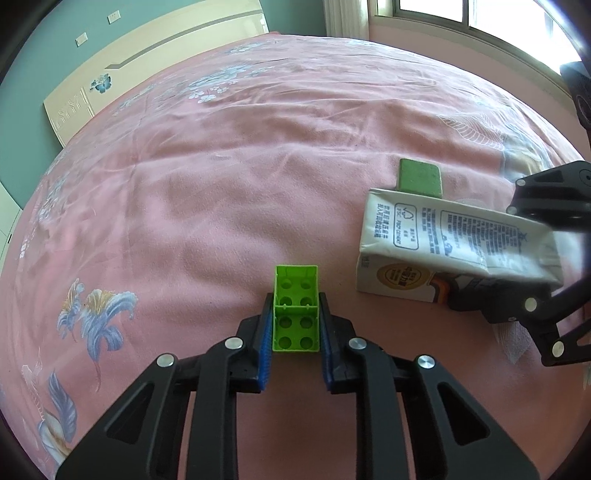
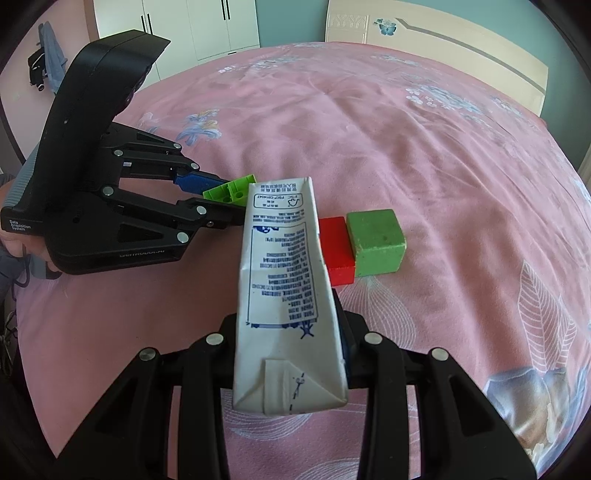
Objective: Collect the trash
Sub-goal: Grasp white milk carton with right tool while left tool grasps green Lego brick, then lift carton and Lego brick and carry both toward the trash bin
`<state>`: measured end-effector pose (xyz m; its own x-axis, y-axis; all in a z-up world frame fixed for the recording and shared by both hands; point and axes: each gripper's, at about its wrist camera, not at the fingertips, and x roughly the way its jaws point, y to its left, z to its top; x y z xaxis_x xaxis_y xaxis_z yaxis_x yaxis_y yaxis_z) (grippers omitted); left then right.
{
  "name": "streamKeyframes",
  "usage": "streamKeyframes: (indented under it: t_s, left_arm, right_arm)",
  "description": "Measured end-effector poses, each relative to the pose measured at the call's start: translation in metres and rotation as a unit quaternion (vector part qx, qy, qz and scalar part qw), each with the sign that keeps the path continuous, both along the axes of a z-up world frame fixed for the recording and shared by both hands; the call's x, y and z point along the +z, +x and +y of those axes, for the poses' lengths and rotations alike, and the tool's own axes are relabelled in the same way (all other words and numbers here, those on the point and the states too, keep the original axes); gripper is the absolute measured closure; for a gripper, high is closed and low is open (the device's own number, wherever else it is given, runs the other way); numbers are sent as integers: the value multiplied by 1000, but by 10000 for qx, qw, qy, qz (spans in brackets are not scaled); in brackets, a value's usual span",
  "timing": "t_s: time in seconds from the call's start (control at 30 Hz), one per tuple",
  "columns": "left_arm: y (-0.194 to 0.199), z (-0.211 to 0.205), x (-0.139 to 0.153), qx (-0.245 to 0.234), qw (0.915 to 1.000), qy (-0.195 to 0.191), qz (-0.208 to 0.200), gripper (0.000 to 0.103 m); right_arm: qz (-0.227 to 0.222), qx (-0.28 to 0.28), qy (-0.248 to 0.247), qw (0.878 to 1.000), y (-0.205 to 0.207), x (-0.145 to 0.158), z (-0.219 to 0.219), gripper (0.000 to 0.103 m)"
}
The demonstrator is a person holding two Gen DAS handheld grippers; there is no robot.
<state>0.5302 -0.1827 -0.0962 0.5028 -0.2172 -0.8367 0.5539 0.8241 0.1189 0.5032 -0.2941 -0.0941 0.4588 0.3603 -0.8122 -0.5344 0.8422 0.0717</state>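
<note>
L gripper [image 1: 295, 325] clenched on lime-green toy brick [image 1: 296, 313], blue pads pressed on both long sides, hollow underside w/ round sockets facing camera; brick's far end sticking out past fingertips, low over pink floral bedspread [image 1: 207, 192]. From R wrist view same brick [image 2: 229, 191] seen pinched betw blue pad above & black finger below, L gripper [image 2: 221, 195] angled down toward bed, person's hand [image 2: 22, 240] on its grip at far left

R gripper [image 2: 291, 332] grasping white milk carton [image 2: 280, 280], squeezed at its lower part, folded base flap toward camera, printed side up, top end pointing away toward bed middle. In L view carton [image 1: 454, 240] tilted, one end resting on or just above bedspread, R gripper [image 1: 480, 295] behind it at right edge of pic

Red block [image 2: 338, 251] & green block [image 2: 376, 242] lying on bed, touching side by side, just beyond carton on its right; red one partly hidden behind carton. In L view only green block [image 1: 420, 177] visible past carton top

Headboard [image 2: 443, 44] w/ butterfly motif at far edge of bed; white wardrobe [image 2: 207, 26] on far wall; window [image 1: 480, 18] w/ daylight on other side
</note>
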Motion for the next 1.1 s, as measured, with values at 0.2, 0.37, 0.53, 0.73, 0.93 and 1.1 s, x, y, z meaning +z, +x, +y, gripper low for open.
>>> streamKeyframes:
  t_s: [0.2,0.37,0.53,0.73,0.93,1.1]
  left_arm:
    - [-1,0,0,-14,10000,38,-4,79]
    - [-4,-1,0,-11,10000,75,-28,79]
    - [-6,1,0,-6,10000,69,-32,79]
    - [-16,5,5,-10,9999,83,-62,79]
    - [-35,15,13,-14,9999,123,-99,79]
    - [-59,32,26,33,9998,110,-184,79]
  right_arm:
    - [25,-8,42,10000,1,0,-1,67]
    - [38,-9,55,10000,1,-1,-1,67]
    - [-1,-22,42,10000,1,-1,-1,67]
    - [-53,73,9,10000,-10,4,5,67]
    - [-113,124,65,9998,-29,16,12,67]
    - [-159,187,32,9997,-55,27,19,67]
